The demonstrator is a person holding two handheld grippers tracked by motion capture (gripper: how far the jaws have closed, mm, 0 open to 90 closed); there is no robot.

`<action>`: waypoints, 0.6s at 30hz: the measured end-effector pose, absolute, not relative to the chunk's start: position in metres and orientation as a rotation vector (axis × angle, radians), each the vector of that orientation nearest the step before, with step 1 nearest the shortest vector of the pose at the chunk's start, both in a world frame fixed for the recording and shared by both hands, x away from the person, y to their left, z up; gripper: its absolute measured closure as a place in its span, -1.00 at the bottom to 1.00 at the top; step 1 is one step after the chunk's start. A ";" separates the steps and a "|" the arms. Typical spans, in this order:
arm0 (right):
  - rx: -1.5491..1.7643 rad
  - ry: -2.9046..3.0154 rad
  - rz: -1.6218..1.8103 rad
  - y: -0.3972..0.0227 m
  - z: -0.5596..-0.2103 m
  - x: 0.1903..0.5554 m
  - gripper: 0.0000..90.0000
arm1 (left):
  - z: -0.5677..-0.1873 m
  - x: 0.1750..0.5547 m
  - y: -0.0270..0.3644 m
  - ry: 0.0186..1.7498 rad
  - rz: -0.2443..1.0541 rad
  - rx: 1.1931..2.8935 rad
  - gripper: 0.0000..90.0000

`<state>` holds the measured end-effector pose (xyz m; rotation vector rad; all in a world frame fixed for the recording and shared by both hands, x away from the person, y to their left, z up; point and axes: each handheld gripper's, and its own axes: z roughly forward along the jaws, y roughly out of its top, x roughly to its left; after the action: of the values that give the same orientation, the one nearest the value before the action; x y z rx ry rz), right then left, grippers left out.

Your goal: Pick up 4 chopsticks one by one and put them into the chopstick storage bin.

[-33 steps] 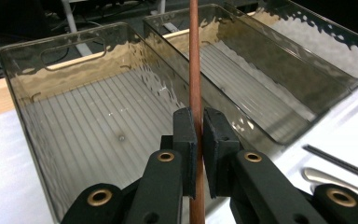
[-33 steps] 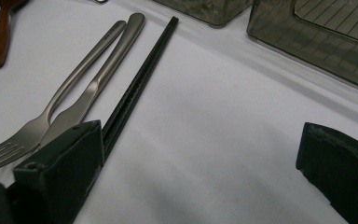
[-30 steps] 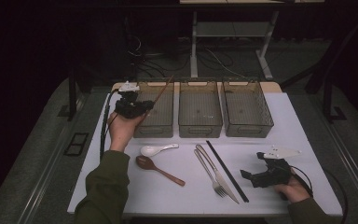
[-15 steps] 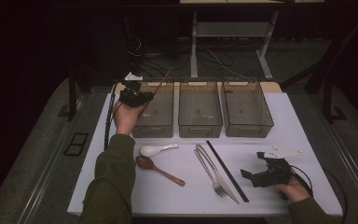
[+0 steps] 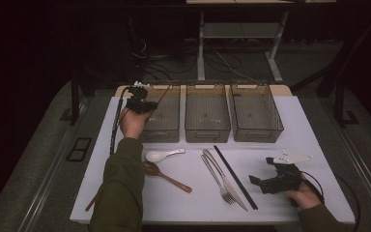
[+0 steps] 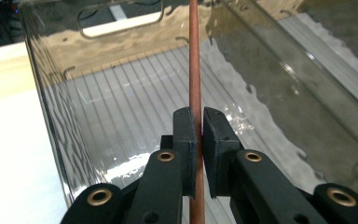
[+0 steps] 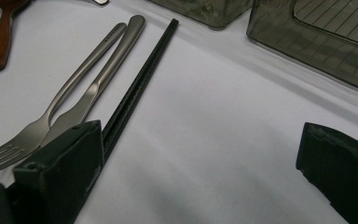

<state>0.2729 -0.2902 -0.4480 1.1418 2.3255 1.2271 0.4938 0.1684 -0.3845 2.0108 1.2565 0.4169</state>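
Since the earlier frames, the left gripper [image 5: 142, 105] has travelled from the near-left corner of the leftmost bin [image 5: 163, 115] farther toward twelve o'clock, and now sits over that bin's left rim, while the right gripper [image 5: 270, 181] has kept its place near the bench's [image 5: 314, 145] four o'clock corner. In the left gripper view, the jaws are clamped tight on a reddish-brown chopstick [image 6: 195, 70], which runs straight up between the pads toward twelve o'clock and hangs over the ribbed floor inside the bin [image 6: 135, 121]. In the right gripper view, the jaws stand wide apart with only white bench surface [image 7: 205, 140] between them. A black chopstick [image 7: 137, 88] lies just beside the left-hand jaw, and a fork [image 7: 51, 116] and a knife [image 7: 102, 79] lie side by side at its nine o'clock side. On the bench, at six o'clock from the left bin, lie a white spoon [image 5: 162, 154] and a wooden spoon [image 5: 166, 176]. Two more bins [image 5: 207, 116] stand in a row at three o'clock from the first.
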 end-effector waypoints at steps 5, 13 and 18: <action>1.139 2.325 1.228 -0.290 -0.448 0.273 -0.99 | -0.386 0.494 0.167 1.276 0.427 2.017 0.85; 1.141 2.325 1.229 -0.290 -0.448 0.273 -0.99 | -0.385 0.495 0.170 1.276 0.409 2.002 0.56; 1.139 2.327 1.227 -0.290 -0.448 0.273 -0.99 | -0.385 0.492 0.169 1.236 0.377 1.981 0.25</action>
<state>0.2728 -0.2902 -0.4479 1.1388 2.3265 1.2268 0.4917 0.1689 -0.3848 1.9815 1.2358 0.3774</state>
